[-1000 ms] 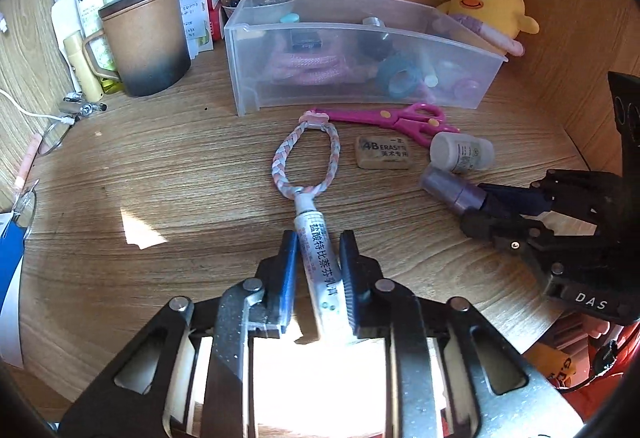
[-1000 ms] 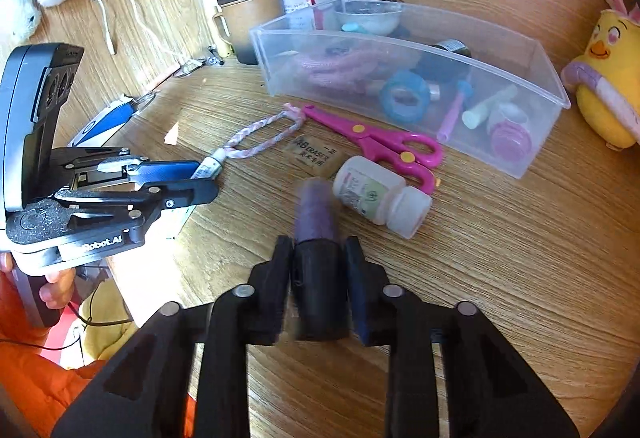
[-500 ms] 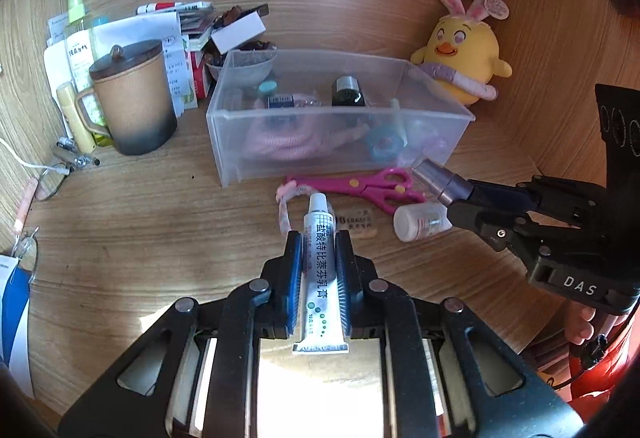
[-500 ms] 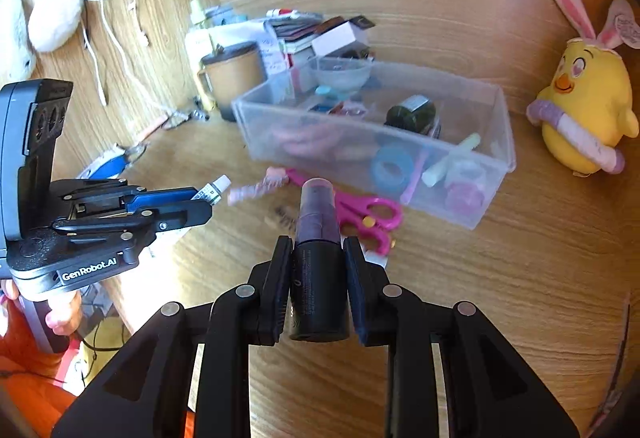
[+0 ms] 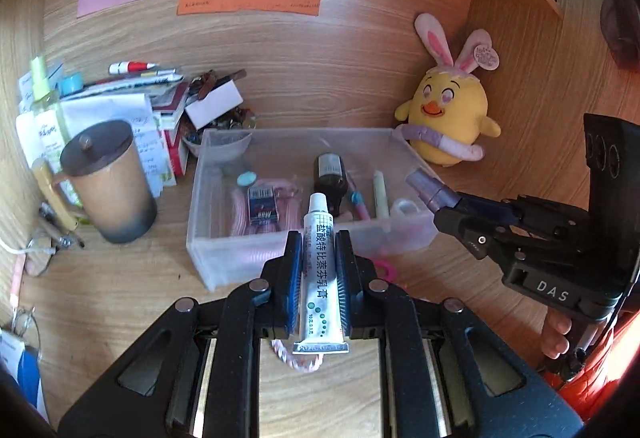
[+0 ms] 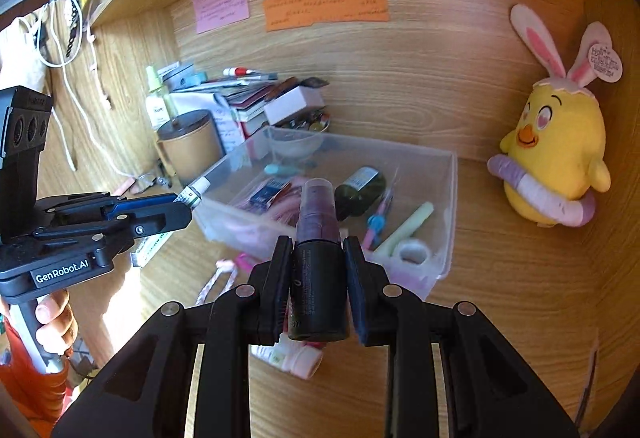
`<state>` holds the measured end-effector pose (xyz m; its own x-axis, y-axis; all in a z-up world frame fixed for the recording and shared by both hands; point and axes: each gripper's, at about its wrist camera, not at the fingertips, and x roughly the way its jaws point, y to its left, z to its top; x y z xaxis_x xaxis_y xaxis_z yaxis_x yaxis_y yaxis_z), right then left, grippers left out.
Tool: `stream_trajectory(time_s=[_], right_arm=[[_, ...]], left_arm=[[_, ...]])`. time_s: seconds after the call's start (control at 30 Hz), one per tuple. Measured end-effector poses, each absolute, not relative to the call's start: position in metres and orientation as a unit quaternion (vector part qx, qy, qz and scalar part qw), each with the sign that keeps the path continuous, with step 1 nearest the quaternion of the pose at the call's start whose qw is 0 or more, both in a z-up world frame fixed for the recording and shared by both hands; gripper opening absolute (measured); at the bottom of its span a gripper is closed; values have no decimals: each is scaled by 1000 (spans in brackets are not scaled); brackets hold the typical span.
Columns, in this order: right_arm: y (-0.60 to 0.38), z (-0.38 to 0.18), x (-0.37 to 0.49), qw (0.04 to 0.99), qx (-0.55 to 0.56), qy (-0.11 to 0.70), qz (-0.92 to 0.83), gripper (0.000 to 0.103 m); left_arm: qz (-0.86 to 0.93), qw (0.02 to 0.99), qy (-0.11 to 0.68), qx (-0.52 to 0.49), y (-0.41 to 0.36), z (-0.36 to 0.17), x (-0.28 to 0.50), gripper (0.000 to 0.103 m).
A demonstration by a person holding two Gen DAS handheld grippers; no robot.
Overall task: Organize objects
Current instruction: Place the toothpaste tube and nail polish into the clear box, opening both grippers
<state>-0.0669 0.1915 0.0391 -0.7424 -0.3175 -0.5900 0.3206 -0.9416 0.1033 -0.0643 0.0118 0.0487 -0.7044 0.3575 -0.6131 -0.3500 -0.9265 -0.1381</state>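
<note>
Left wrist: ointment tube (image 5: 320, 262) cap-forward, toward bin (image 5: 224, 262).

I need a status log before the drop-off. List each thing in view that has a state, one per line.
left gripper: shut on the ointment tube
ointment tube: capped, held off the desk, cap toward the bin
right gripper: shut on the spray bottle
spray bottle: clear cap on, held off the desk
clear bin: open-topped, partly filled
mug: upright, lid on
white pill bottle: lying on its side on the desk
</note>
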Motion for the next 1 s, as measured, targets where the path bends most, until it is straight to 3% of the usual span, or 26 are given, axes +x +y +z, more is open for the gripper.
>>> stream_trajectory(time_s=[1.0], right_arm=[[195,7,-148,128,388,15,-913,24]], left_arm=[[887,205,20,-413,43,18,-155,16]])
